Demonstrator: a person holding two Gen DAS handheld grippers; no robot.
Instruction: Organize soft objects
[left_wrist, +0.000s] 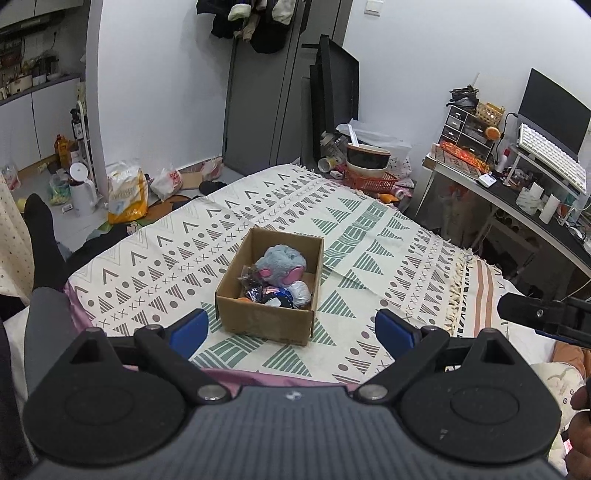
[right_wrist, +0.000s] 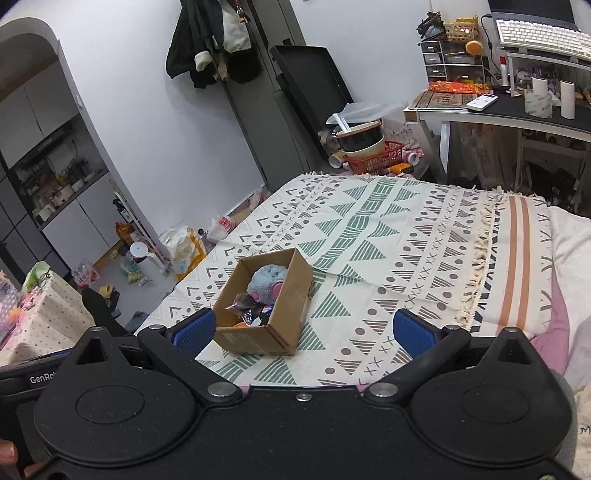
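Note:
An open cardboard box (left_wrist: 266, 318) (right_wrist: 258, 334) sits on the patterned blanket (left_wrist: 369, 236) (right_wrist: 388, 236) that covers the bed. Inside lies a blue-grey plush toy with pink ears (left_wrist: 281, 263) (right_wrist: 266, 279), beside several small wrapped soft items (left_wrist: 275, 294) (right_wrist: 251, 314). My left gripper (left_wrist: 291, 328) hovers open just short of the box's near side, with nothing between its blue pads. My right gripper (right_wrist: 303, 330) is open too and empty; the box lies ahead and slightly left of it. The right gripper's black body (left_wrist: 543, 317) shows at the edge of the left wrist view.
A desk (right_wrist: 498, 107) with a keyboard, rolls and drawers stands at the far right. A red basket with bowls (left_wrist: 369, 173) (right_wrist: 369, 155) sits beyond the bed's far edge. Bags and bottles litter the floor (left_wrist: 122, 195) at left. A person's black-socked foot (left_wrist: 40, 240) rests at left.

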